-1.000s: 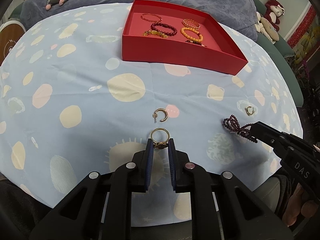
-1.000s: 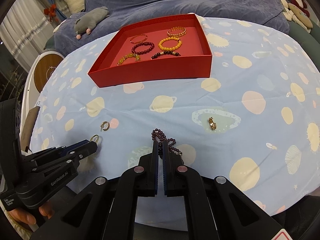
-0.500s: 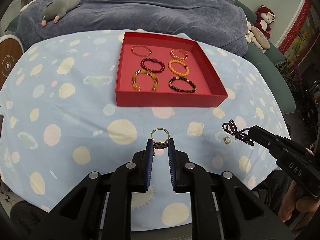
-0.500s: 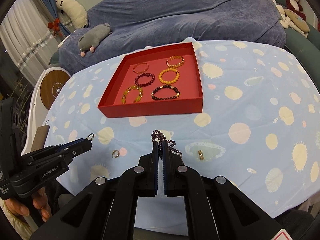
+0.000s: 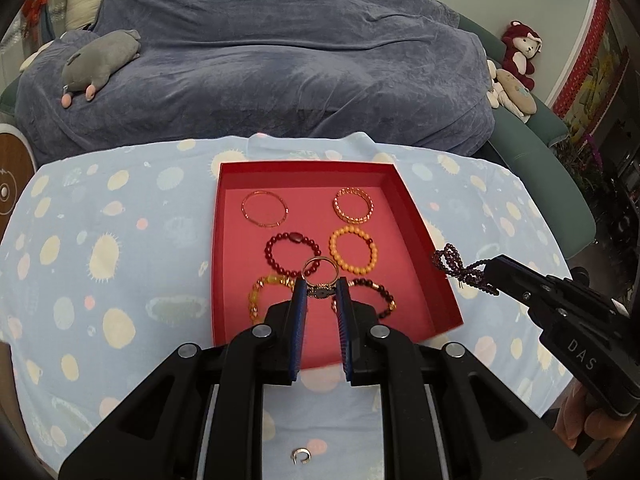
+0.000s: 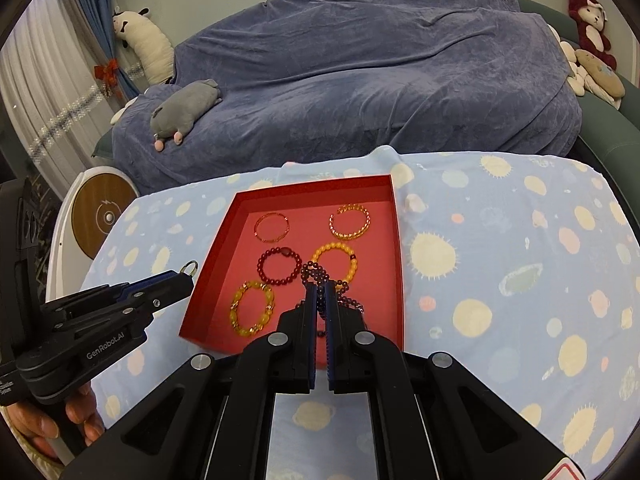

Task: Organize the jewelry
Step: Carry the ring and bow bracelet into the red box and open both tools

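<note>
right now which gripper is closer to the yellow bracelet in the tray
Left. The left gripper hovers by the yellow bracelet; the right gripper hangs beyond the red tray's right wall.

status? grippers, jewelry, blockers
Left gripper shut on gold ring. Right gripper shut on purple bead strand. Both held over red tray. No blockers.

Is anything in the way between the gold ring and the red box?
Nothing blocks it. The left gripper holds the gold ring in the air near the open, lidless red box. Six bracelets already fill the floor, though, so bare spots are small. The right gripper with its purple beads stays to one side.
</note>
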{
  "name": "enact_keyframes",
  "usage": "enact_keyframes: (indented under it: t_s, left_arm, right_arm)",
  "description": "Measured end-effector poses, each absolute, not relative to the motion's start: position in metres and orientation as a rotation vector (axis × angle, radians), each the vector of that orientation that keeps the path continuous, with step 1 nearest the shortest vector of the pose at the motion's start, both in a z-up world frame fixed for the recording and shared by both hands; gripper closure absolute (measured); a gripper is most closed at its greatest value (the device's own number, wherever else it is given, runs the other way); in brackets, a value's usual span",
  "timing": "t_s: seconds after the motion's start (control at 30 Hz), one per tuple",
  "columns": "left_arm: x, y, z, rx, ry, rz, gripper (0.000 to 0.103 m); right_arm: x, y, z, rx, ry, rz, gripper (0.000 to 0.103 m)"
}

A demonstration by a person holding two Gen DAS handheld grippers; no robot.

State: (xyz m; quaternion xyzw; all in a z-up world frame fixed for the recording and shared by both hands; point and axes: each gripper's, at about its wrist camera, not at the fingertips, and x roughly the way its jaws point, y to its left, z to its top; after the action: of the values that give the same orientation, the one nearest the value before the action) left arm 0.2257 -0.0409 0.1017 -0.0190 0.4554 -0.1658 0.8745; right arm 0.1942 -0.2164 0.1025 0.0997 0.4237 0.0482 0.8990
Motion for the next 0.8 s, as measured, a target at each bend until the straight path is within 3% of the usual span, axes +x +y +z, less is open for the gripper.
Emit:
enact_keyframes:
  t_s: [0.4, 0.8]
  left_arm:
    - [0.315, -0.054, 0.047, -0.025, 1.028, -0.296, 0.088]
    - [0.335, -0.048, 0.010, -0.034, 1.088, -0.247, 0.088]
  right_arm:
    - [0.282, -0.221, 0.040, 0.195, 0.963, 0.061, 0.099]
    - [0.302, -0.216, 0.007, 0.180, 1.011, 0.045, 0.098]
